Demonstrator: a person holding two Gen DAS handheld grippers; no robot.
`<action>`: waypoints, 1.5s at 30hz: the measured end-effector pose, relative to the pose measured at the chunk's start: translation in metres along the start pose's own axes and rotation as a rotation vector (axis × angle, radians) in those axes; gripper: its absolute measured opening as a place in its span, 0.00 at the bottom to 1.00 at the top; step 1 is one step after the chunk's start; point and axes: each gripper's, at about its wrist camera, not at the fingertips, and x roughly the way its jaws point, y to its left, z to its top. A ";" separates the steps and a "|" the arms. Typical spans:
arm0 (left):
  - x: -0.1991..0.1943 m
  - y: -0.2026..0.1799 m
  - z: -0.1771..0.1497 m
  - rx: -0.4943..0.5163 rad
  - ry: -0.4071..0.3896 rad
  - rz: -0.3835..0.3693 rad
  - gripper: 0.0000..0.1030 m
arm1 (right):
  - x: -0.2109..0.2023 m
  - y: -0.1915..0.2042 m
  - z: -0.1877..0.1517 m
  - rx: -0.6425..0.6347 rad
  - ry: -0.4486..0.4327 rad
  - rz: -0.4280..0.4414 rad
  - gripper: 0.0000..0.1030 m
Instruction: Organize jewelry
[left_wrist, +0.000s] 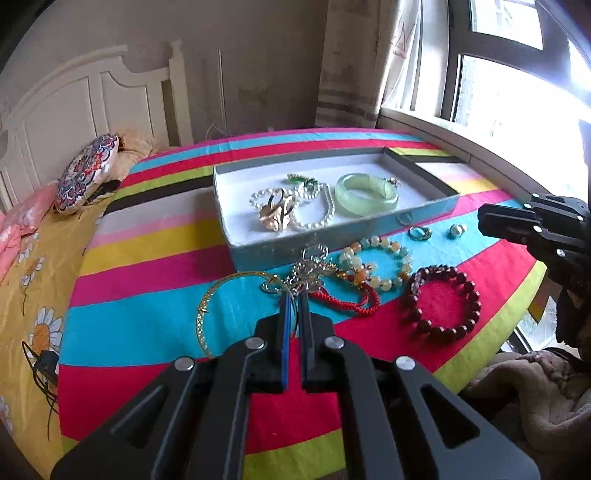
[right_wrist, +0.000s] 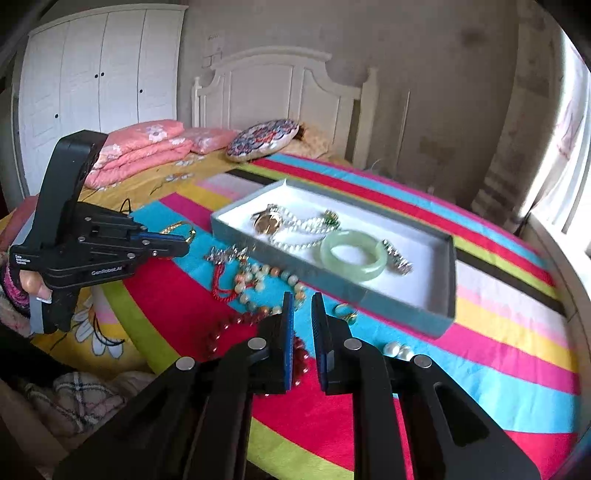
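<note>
A grey box with a white lining (left_wrist: 236, 236) (right_wrist: 406, 310) lies on the striped cloth and holds a green jade bangle (left_wrist: 365, 194) (right_wrist: 352, 254), pearl strands (left_wrist: 317, 214), and a gold watch (left_wrist: 277, 212) (right_wrist: 267, 221). In front of it lie a thin gold bangle (left_wrist: 221, 291) (right_wrist: 177, 227), a silver chain (left_wrist: 308, 271), a red cord bracelet (left_wrist: 354, 301), a pale bead bracelet (left_wrist: 380, 264), a dark red bead bracelet (left_wrist: 441, 299), a ring (left_wrist: 420, 232) and a pearl earring (left_wrist: 457, 230). My left gripper (left_wrist: 294, 297) is shut on the gold bangle's right side. My right gripper (right_wrist: 303, 297) is open above the bead bracelets.
The striped cloth (left_wrist: 147, 314) covers a round table beside a bed with a yellow floral sheet (left_wrist: 29, 295), a patterned round cushion (left_wrist: 86, 173) and pink bedding (right_wrist: 140, 147). A window sill (left_wrist: 461, 136) runs behind the table. A blanket (left_wrist: 535, 398) lies at the lower right.
</note>
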 end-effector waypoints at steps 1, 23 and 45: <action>-0.002 0.000 0.001 0.001 -0.004 0.001 0.03 | 0.002 -0.001 0.000 0.002 0.016 0.013 0.15; -0.015 -0.015 0.001 0.030 -0.038 -0.005 0.03 | 0.005 0.009 -0.014 -0.143 0.019 -0.152 0.14; -0.015 -0.030 0.025 0.087 -0.065 -0.039 0.04 | 0.003 -0.040 0.002 -0.040 0.074 -0.131 0.21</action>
